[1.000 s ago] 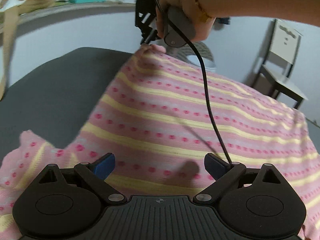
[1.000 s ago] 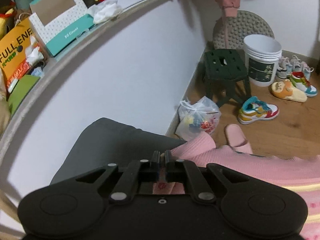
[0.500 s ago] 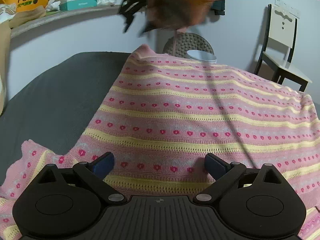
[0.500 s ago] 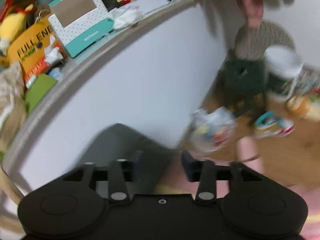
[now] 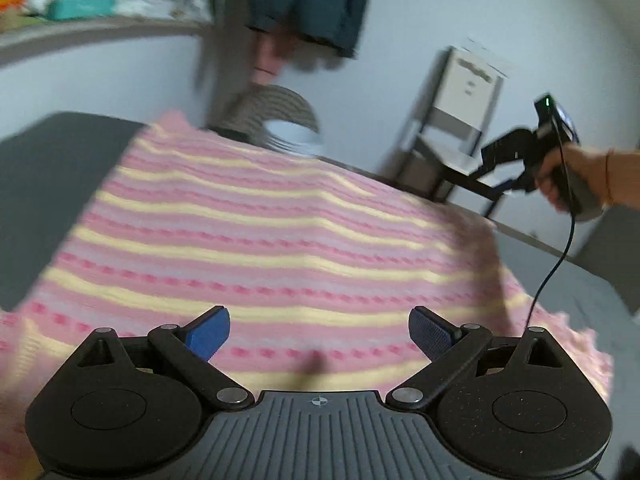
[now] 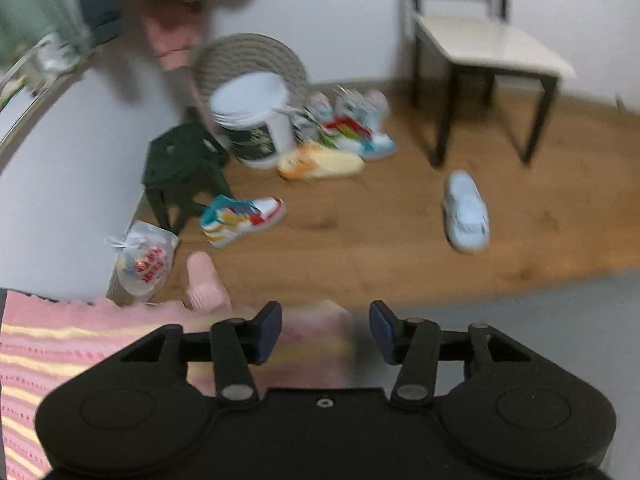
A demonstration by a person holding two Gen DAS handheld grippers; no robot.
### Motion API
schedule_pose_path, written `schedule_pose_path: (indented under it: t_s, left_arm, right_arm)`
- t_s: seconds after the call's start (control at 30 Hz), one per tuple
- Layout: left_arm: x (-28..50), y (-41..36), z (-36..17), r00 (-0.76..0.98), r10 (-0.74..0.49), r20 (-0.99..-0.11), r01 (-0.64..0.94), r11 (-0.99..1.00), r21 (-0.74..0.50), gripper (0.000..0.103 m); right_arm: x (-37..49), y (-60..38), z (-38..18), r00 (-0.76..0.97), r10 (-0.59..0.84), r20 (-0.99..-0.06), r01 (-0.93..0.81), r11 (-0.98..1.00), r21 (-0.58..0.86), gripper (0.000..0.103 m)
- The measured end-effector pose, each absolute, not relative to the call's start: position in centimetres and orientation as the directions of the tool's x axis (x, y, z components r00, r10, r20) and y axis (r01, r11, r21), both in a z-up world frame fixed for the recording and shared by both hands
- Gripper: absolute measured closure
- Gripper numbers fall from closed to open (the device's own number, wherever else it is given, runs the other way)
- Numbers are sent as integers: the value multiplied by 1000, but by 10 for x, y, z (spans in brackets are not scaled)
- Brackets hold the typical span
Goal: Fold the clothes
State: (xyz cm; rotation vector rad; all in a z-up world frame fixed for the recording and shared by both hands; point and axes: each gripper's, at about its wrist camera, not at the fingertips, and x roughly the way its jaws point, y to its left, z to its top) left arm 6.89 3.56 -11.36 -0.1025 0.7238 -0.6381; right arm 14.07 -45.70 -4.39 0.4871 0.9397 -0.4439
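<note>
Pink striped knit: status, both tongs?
Left tongs open, over the pink striped knit. Right tongs open, empty, at its far edge. Knit spread flat on dark surface, unfolded. Nothing in the way.

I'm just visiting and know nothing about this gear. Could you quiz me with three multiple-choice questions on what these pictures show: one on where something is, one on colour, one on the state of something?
1. Where does the striped garment lie?
A. On the chair
B. On the dark surface
C. On the wooden floor

2. What colour are its stripes?
A. Pink and yellow
B. Blue and white
C. Green and black

3. How is the left tool?
A. Shut on the garment
B. Open, holding nothing
C. Out of view

Answers:
1 B: it is spread over the dark surface.
2 A: pink and yellow bands cross it.
3 B: its blue pads stand wide apart.
</note>
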Motion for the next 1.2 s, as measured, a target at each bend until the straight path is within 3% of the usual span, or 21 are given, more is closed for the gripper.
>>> schedule_pose_path:
  t_s: [0.1, 0.23, 0.43, 0.53, 0.67, 0.9, 1.0, 1.2]
  left_arm:
    - [66, 25, -114, 562, -565, -604, 539, 804, -251, 6]
    - [66, 22, -118, 540, -563, -626, 554, 797, -239, 6]
    - [64, 24, -116, 478, -623, -620, 605, 745, -282, 6]
    - [57, 19, -112, 439, -651, -619, 653, 705, -278, 6]
    - [45, 13, -104, 365, -697, -618, 729, 627, -276, 6]
    - [22, 14, -86, 411, -657, -632, 749, 638, -177, 6]
    - [13, 20, -79, 435, -639, -635, 737, 658, -157, 6]
    - [1, 32, -65, 492, -621, -609, 718, 685, -118, 6]
  right_arm:
    - [115, -477, -61, 551, -46, -833, 536, 785, 311, 63]
    - [105, -470, -71, 597, 142, -790, 347, 841, 414, 63]
    - [59, -446, -69, 397, 341, -852, 26, 924, 382, 63]
    - [17, -422, -62, 277, 313, -908, -120, 949, 290, 62]
    - [-42, -350, -67, 263, 192, -946, -409, 910, 71, 57]
    - [-145, -224, -78, 333, -18, -943, -786, 546, -288, 54]
    - [-189, -170, -83, 393, -88, -915, -864, 306, -400, 54]
    - [-216, -150, -121, 552, -162, -818, -804, 154, -574, 55]
